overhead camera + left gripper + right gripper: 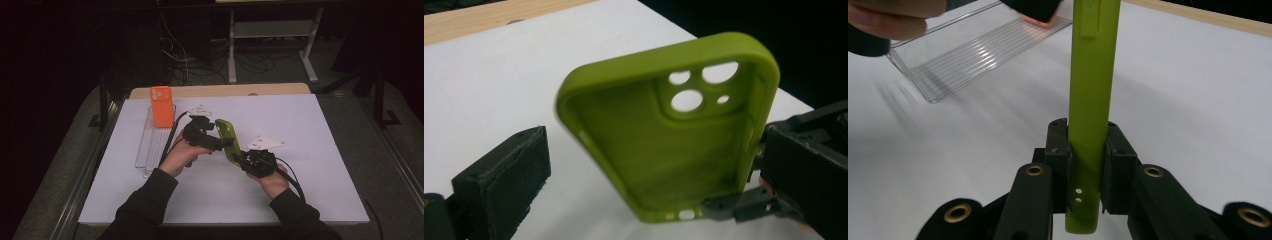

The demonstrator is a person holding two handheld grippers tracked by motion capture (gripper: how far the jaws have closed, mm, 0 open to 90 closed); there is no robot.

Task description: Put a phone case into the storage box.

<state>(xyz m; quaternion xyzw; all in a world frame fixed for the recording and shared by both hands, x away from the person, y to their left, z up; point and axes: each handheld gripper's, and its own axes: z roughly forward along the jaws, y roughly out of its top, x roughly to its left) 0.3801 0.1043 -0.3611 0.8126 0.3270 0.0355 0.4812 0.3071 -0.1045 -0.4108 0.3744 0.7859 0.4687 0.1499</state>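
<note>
orange phone case (162, 106) foot hidden in the clear rack (150, 150), green phone case (1092, 100) top cut off in right gripper view, its near edge blurred in left gripper view

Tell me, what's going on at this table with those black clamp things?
A person holds a two-jaw gripper in each hand. The right gripper is clamped on the bottom end of a green phone case, holding it up above the white table. The left gripper is right beside the case with its jaws open. An orange phone case stands at the far end of a clear plastic tray.
</note>
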